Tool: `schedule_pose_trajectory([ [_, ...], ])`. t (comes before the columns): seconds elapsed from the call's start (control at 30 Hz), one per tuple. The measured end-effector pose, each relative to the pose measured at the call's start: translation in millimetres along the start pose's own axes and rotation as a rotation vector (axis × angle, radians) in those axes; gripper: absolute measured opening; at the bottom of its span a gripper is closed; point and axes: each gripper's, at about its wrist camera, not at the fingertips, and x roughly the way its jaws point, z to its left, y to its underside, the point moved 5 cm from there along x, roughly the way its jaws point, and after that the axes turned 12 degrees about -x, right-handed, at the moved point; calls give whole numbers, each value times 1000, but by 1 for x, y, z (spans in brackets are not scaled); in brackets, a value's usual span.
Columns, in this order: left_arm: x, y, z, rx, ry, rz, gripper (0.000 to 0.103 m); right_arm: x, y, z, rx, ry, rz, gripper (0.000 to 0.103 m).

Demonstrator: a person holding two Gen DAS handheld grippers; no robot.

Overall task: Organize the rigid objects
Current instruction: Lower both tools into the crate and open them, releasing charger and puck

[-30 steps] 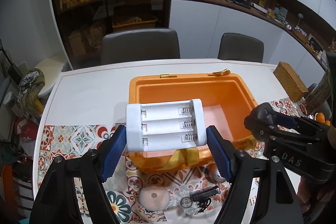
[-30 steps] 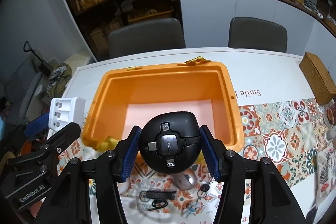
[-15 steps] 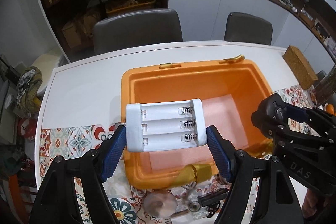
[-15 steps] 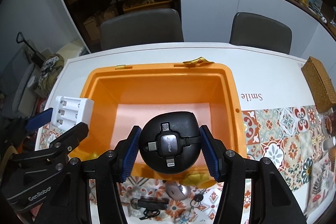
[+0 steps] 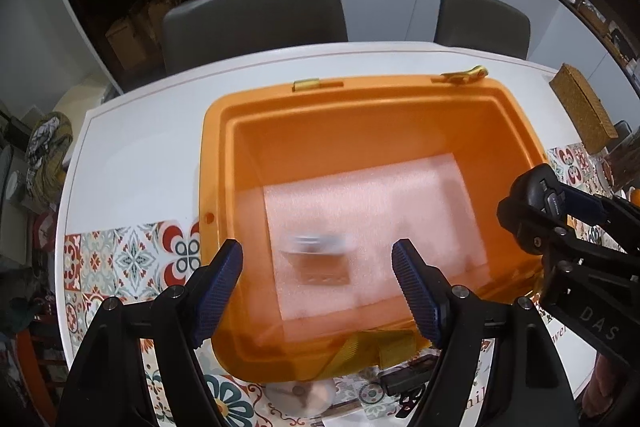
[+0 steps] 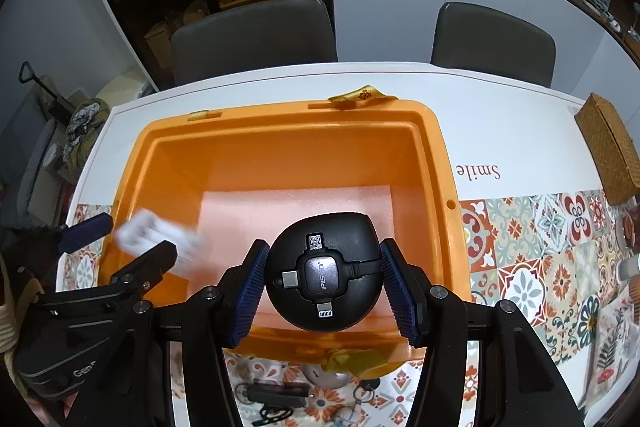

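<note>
An open orange bin (image 5: 216,187) with a pale foam liner (image 5: 400,195) stands on the table; it also shows in the right wrist view (image 6: 444,179). My left gripper (image 5: 318,283) is open and empty above the bin's near left part. The white battery holder (image 5: 316,261) is a blur in mid-air below it, inside the bin; in the right wrist view it is a white blur (image 6: 160,235) by the left gripper. My right gripper (image 6: 322,285) is shut on a round black multi-plug charger (image 6: 324,271) above the bin's near edge.
Small items lie on the patterned mat in front of the bin: a round disc (image 5: 300,393), a black gadget (image 6: 276,393), a grey mouse-like piece (image 6: 324,375). A woven box (image 6: 612,151) sits at the far right. Two chairs (image 6: 256,35) stand behind the table.
My left gripper has opened and let go of the white battery holder, which is falling into the bin. Both grippers have moved further over the bin. The right still holds the charger.
</note>
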Motion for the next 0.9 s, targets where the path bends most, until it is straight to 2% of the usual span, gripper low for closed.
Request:
schedule_pose_trajectory([
  [0.13, -3, 1, 7, -23, -7, -12, 79, 1, 0, 1, 0, -7, 2, 56],
  [0.47, -23, 0, 34, -88, -77, -97, 95, 3, -1, 5, -5, -21, 5, 56],
  [0.7, -28, 8, 42, -100, -75, -78, 95, 5, 1, 6, 2, 1, 12, 56],
  [0.77, -32, 10, 43, -105, -78, -88, 95, 3, 2, 7, 4, 3, 6, 61],
  [0.8, -34, 12, 44, -107, -83, -92, 95, 1, 2, 7, 2, 10, -5, 67],
  [0.9, -42, 18, 45, -111, -92, -114, 95, -9, 3, 9, -14, 44, -34, 68],
])
